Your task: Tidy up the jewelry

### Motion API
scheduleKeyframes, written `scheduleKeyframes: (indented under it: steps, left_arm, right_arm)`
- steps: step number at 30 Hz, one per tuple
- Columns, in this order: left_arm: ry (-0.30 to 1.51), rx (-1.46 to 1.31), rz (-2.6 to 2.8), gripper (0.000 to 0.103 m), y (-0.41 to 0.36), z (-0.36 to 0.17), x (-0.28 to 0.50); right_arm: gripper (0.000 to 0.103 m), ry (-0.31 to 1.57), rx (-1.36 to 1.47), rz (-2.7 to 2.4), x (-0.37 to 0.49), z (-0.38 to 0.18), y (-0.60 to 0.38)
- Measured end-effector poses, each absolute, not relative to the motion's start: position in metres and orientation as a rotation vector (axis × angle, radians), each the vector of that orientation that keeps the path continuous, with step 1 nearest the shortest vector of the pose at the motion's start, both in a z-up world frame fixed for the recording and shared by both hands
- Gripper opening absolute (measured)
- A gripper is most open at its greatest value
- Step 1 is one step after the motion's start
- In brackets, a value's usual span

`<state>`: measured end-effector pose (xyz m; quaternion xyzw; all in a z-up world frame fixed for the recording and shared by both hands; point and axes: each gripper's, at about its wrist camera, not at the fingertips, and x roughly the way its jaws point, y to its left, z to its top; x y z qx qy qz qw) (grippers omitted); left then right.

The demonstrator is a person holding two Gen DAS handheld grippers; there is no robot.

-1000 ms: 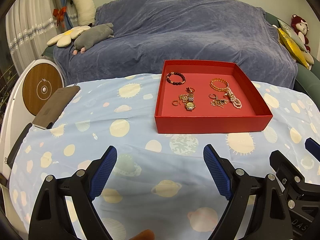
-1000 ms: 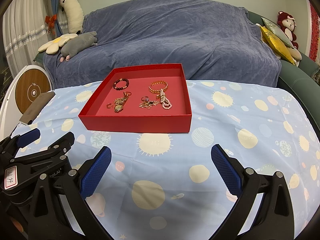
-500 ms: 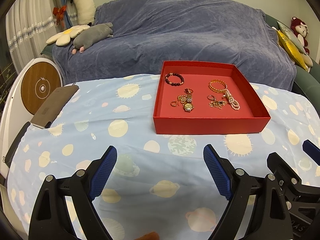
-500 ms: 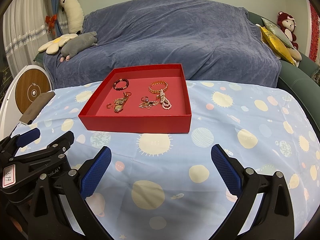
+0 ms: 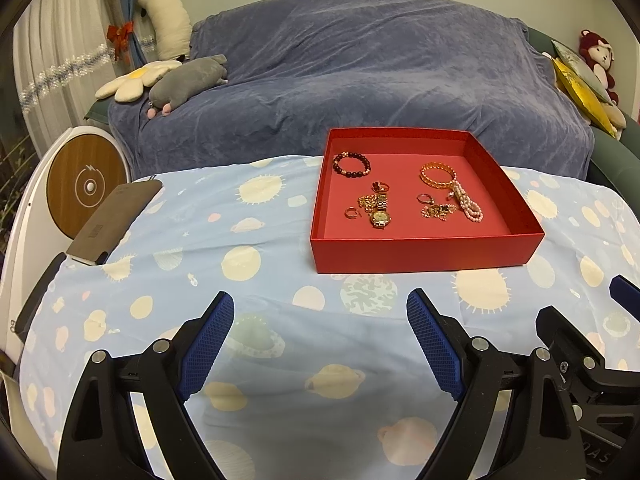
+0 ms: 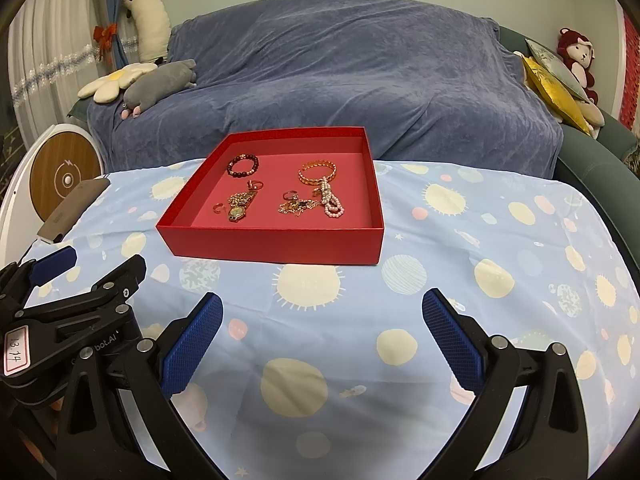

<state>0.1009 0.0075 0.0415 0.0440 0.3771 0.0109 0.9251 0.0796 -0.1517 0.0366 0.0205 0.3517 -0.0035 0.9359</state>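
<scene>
A red tray (image 5: 424, 254) sits on the table (image 5: 256, 272), which is covered in a pale blue cloth printed with suns and planets. Inside it lie a dark bead bracelet (image 5: 351, 164), an orange bead bracelet (image 5: 437, 175), a gold watch (image 5: 380, 218), a pink pearl strand (image 5: 469, 207), a tangle of gold chain (image 5: 438, 211) and some small rings (image 5: 352, 213).

The left claw (image 5: 320, 338) hovers low over the cloth short of the tray, its blue pads spread wide with nothing between them. The right claw (image 6: 322, 338) is likewise spread apart and empty, also short of the tray.

The left wrist view shows part of the right claw's black frame at its right edge. The right wrist view shows the left claw's frame at lower left, bearing a handwritten white label (image 6: 17, 350). From the left view the tray lies ahead and to the right; from the right view it lies ahead and slightly to the left (image 6: 276, 246).

A grey flat device (image 5: 114, 222) rests at the table's left edge, beside a round wooden-faced disc (image 5: 86, 188). Behind stands a sofa under a blue throw (image 5: 360, 80), with plush toys (image 5: 180, 84) at the left and yellow cushions (image 5: 580, 96) at the right. Nothing lies between either claw and the tray.
</scene>
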Motion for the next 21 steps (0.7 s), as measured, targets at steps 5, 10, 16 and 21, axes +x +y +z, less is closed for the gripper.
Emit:
scheduleKeyframes:
  steps: [5,10,16,21]
  left_arm:
    - [0.775,0.090,0.023,0.086,0.0073,0.0412,0.0997]
    - [0.775,0.092,0.024,0.086,0.0070,0.0416,0.0995]
    - [0.784,0.090,0.033,0.086,0.0074,0.0410,0.0998]
    - [0.782,0.094,0.038,0.086,0.0084,0.0405,0.1003]
  right_arm:
    - [0.098,0.719,0.041,-0.006,0.0792,0.0367,-0.1512]
    - [0.098,0.720,0.041,-0.007,0.0793,0.0366,-0.1513]
    - [0.098,0.720,0.036,-0.009,0.0792,0.0365,-0.1508]
    - [0.098,0.723,0.032,-0.012,0.0793,0.0358,-0.1503]
